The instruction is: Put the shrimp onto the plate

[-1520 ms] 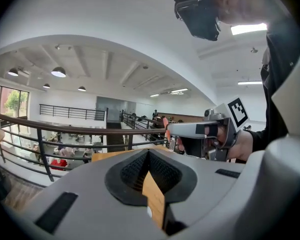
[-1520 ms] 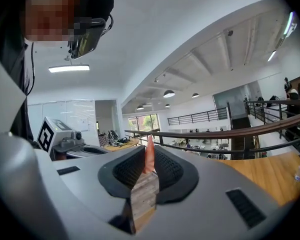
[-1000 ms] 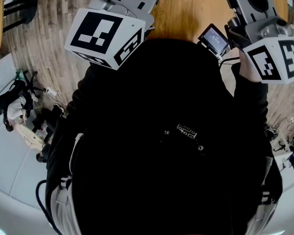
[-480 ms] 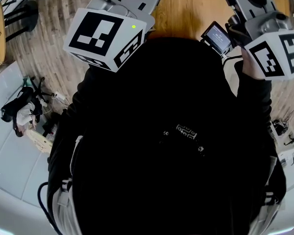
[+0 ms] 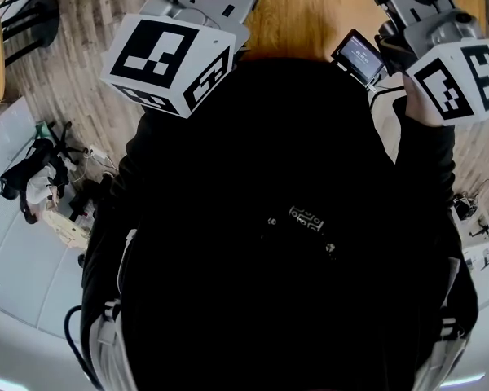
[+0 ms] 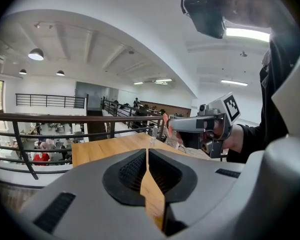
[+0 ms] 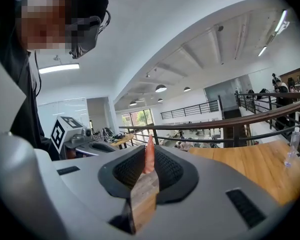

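wooden table [image 5: 310, 23] mostly hidden, right claw [image 7: 149, 148] pinching shrimp [image 7: 149, 156]

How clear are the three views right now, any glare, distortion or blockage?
Head view: the person's black top fills most of it, nearly featureless, and only a strip of wooden table shows. Left gripper view: strong fisheye bends the railing; the ceiling light strip glares. Right gripper view: the shrimp in the right gripper is sharp, corners vignetted black.
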`<action>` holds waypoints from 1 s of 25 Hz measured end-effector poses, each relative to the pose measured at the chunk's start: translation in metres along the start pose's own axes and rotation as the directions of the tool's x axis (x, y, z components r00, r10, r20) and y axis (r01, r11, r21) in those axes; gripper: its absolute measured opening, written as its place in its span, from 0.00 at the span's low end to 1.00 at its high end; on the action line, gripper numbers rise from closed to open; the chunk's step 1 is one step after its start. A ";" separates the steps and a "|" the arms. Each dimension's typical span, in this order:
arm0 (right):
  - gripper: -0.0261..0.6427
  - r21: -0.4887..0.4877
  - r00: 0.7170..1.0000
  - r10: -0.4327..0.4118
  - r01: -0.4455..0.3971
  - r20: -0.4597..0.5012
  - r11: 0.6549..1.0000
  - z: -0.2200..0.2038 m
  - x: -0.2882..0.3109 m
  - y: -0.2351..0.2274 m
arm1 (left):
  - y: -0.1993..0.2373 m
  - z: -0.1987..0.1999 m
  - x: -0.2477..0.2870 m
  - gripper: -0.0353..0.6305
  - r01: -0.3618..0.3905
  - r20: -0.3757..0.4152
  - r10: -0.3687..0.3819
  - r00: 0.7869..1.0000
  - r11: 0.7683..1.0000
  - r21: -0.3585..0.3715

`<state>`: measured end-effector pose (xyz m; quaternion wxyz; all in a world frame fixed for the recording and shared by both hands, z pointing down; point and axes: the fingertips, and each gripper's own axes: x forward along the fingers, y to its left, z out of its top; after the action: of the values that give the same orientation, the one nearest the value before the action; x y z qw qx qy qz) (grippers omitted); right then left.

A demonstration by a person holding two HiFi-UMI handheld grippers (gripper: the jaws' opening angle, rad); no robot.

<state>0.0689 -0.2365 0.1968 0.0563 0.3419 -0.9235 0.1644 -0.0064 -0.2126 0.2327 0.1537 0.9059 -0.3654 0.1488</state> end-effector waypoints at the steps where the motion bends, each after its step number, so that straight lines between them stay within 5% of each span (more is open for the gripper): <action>1: 0.14 0.001 1.000 0.001 -0.001 -0.005 1.000 -0.002 0.002 0.000 | 0.002 -0.001 0.000 0.06 -0.003 0.000 0.003 1.000 1.000 -0.006; 8: 0.14 -0.005 0.999 -0.008 0.008 -0.032 1.000 -0.007 0.003 -0.003 | -0.007 0.000 -0.004 0.06 -0.015 0.004 0.015 1.000 1.000 0.022; 12: 0.14 -0.070 0.998 -0.025 0.021 -0.059 0.997 -0.009 0.009 -0.002 | -0.003 0.000 -0.004 0.06 -0.016 0.015 0.016 1.000 1.000 0.003; 25: 0.14 -0.033 0.993 0.020 -0.024 -0.116 0.999 -0.024 0.028 -0.006 | 0.006 -0.012 -0.005 0.06 -0.034 0.011 0.035 0.999 0.998 -0.058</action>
<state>0.0515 -0.2494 0.2265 0.1136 0.3208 -0.9251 0.1687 -0.0159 -0.2093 0.2430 0.1750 0.8956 -0.3860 0.1356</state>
